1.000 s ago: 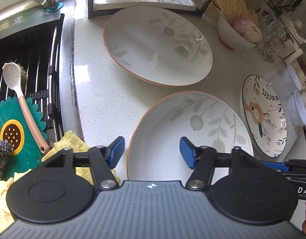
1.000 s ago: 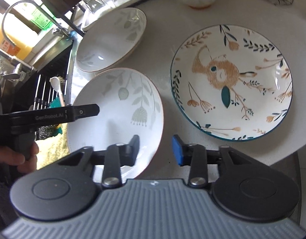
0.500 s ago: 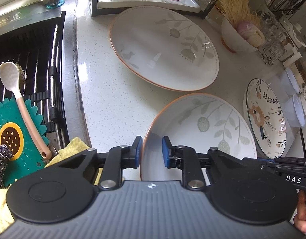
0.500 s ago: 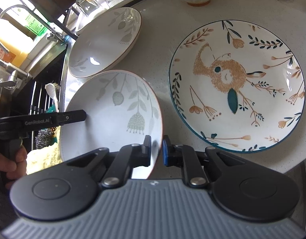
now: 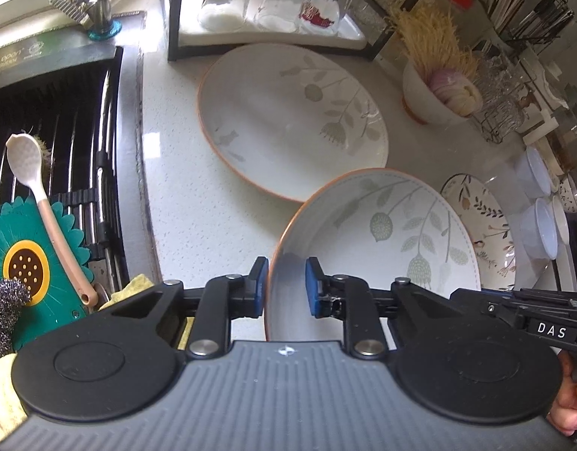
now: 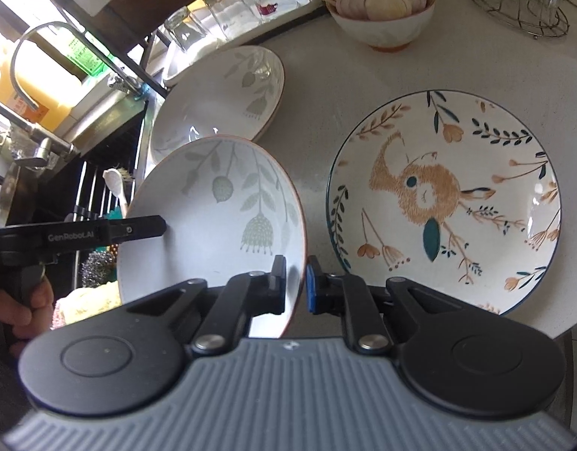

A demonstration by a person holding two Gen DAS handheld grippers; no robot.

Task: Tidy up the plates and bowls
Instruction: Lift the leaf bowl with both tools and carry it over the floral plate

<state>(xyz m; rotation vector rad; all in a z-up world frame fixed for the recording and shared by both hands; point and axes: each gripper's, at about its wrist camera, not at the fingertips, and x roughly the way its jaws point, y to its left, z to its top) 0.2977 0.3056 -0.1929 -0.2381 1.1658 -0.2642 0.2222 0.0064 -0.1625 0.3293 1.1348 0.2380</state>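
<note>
Leaf-patterned plate held tilted above the bench by both grippers.

The pale plate (image 5: 382,233) with an orange rim overlaps a matching plate (image 5: 292,120). Left gripper (image 5: 286,285) and right gripper (image 6: 296,282) each pinch its rim, nearly closed; a rabbit plate (image 6: 444,203) lies beside.

Daylight pours in from the window side above the sink (image 6: 100,139), blowing out that corner. Glare spots sit on the plain leaf plate (image 6: 213,112) and counter (image 5: 183,188). Heavy fisheye bending at the edges, corners go dark, bunny plate (image 6: 446,203) stays sharp.
</note>
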